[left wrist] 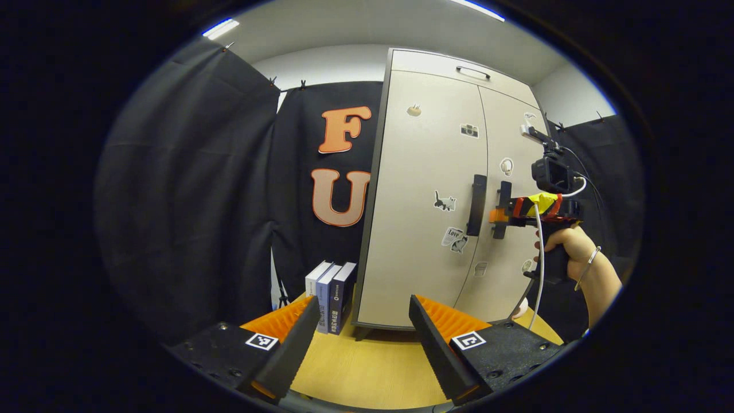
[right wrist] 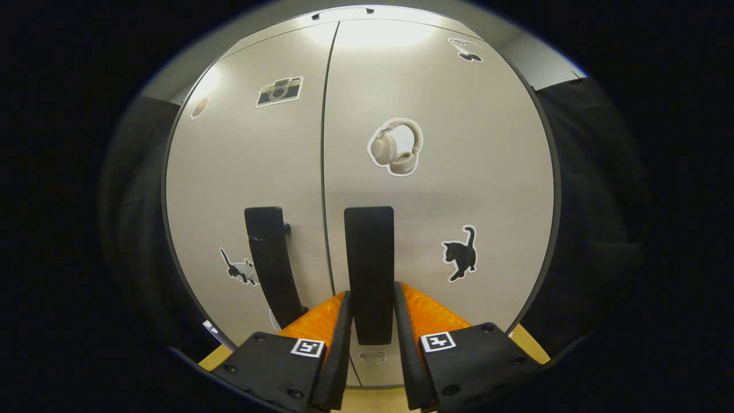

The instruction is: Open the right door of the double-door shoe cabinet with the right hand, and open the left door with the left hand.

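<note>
The right gripper (right wrist: 370,298) had its fingers clamped on the right door handle (right wrist: 370,258) of the shoe cabinet (left wrist: 424,172) standing on the table (left wrist: 367,367). Rigid bar, probably a light hinged panel, a steady pull. The left gripper (left wrist: 364,321) hung back, fingers apart, left door handle (left wrist: 476,205) untouched.

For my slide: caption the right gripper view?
Right gripper closed on the right door's handle; both doors shut.
</note>
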A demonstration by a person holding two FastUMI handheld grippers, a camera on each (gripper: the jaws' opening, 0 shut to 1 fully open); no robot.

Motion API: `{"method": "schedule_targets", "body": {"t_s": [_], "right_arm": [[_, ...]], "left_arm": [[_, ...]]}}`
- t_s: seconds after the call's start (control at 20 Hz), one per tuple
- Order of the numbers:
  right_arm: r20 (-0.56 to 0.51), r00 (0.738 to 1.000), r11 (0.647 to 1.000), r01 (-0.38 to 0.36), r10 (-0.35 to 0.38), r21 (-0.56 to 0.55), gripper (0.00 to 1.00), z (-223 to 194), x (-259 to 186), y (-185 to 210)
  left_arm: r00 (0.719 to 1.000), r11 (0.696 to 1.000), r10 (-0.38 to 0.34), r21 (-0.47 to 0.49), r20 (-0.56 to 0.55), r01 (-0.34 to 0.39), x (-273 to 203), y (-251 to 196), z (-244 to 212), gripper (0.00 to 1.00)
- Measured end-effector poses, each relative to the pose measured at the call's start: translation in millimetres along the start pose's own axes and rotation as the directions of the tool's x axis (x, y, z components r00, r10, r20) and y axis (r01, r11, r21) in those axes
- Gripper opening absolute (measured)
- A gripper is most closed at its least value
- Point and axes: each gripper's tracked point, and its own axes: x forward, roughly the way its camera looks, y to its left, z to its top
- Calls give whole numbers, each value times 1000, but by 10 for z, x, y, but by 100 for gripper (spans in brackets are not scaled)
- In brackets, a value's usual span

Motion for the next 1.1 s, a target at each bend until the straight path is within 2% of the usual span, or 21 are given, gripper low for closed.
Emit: {"method": "schedule_targets", "body": {"t_s": [0.05, 0.1, 0.3, 0.35, 0.4, 0.45, 0.5, 0.6, 1.1], "right_arm": [[0, 1000, 1000, -1, 1, -4, 41, -7, 2, -5], [-2, 1000, 1000, -4, 4, 1, 41, -15, -3, -7], [18, 1000, 1000, 6, -6, 15, 24, -45, -18, -22], [14, 1000, 1000, 5, -5, 6, 24, -53, -46, -29], [12, 1000, 1000, -4, 4, -6, 24, -59, -76, -39], [8, 1000, 1000, -17, 17, 23, 24, -69, -105, -27], [7, 999, 999, -39, 39, 31, 16, -56, -131, -27], [6, 998, 998, -62, 61, 30, 16, -43, -199, -37], [-16, 998, 997, -68, 67, -26, 16, -85, -709, -301]], "left_arm": [[1000, 1000, 2, -1, 0, -2, -26, 2, 12, 95], [1000, 1000, 0, -2, 0, 0, -33, -9, 11, 95], [1000, 1000, -19, 11, -16, 19, -62, -71, -16, 95], [999, 999, -28, 17, -16, 28, -83, -101, -3, 93], [999, 999, -36, 23, -13, 36, -105, -136, 14, 95], [999, 999, -41, 28, -6, 41, -134, -159, 38, 95], [999, 999, -44, 30, -1, 44, -161, -175, 53, 95], [998, 998, -58, 20, 2, 57, -216, -241, 61, 95], [995, 995, -96, -5, 31, 96, -445, -480, 170, 95]]}}
